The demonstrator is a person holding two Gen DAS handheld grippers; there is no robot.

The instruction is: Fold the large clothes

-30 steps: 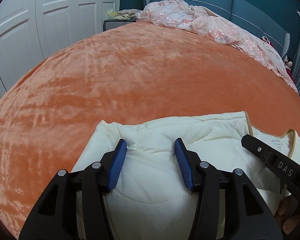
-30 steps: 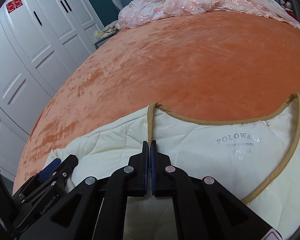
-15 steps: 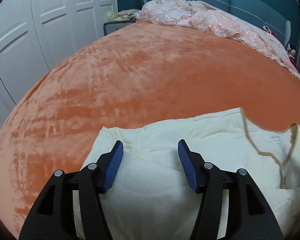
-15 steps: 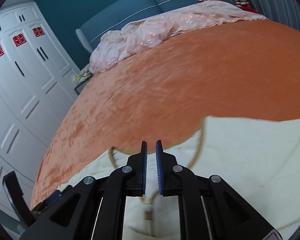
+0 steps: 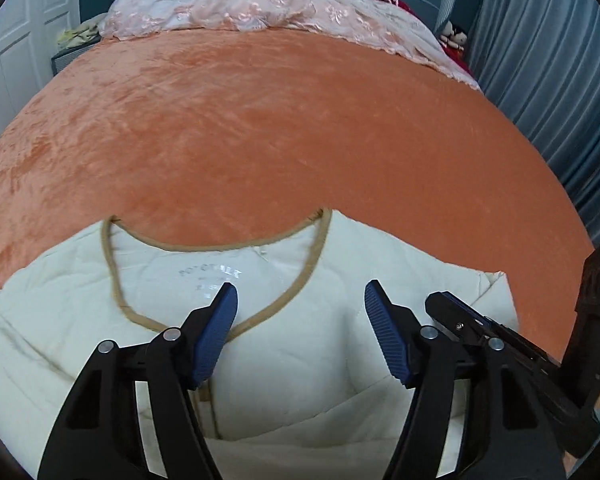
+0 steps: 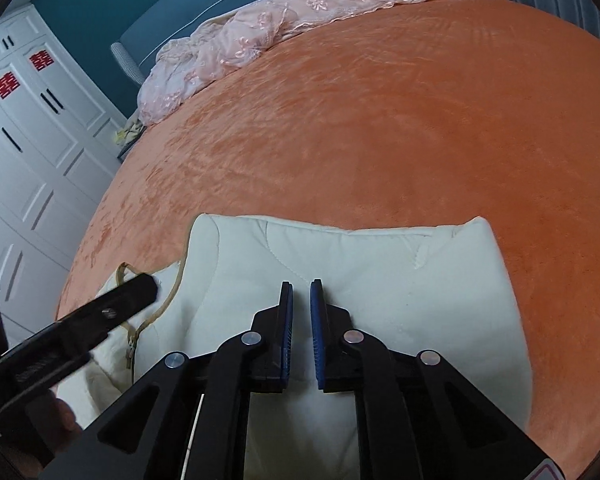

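A cream quilted jacket (image 5: 300,344) with tan collar trim (image 5: 316,252) lies on the orange bed cover, near the front edge. My left gripper (image 5: 300,300) is open wide just above the jacket below its neckline, holding nothing. My right gripper (image 6: 301,292) hovers over the jacket's right shoulder part (image 6: 380,272), its jaws a narrow gap apart with no cloth between them. The right gripper also shows in the left wrist view (image 5: 500,336) at the right. The left gripper's finger (image 6: 112,304) shows in the right wrist view over the collar.
The orange velvet bed cover (image 5: 280,128) stretches far ahead. A pink lace blanket (image 5: 268,12) is bunched at the blue headboard (image 6: 204,12). White wardrobe doors (image 6: 28,128) stand to the left, grey curtains (image 5: 552,80) to the right.
The right gripper let go of the collar edge, opened slightly and moved right over the shoulder. The left gripper moved right from the left shoulder to the neckline. The collar now lies flat.
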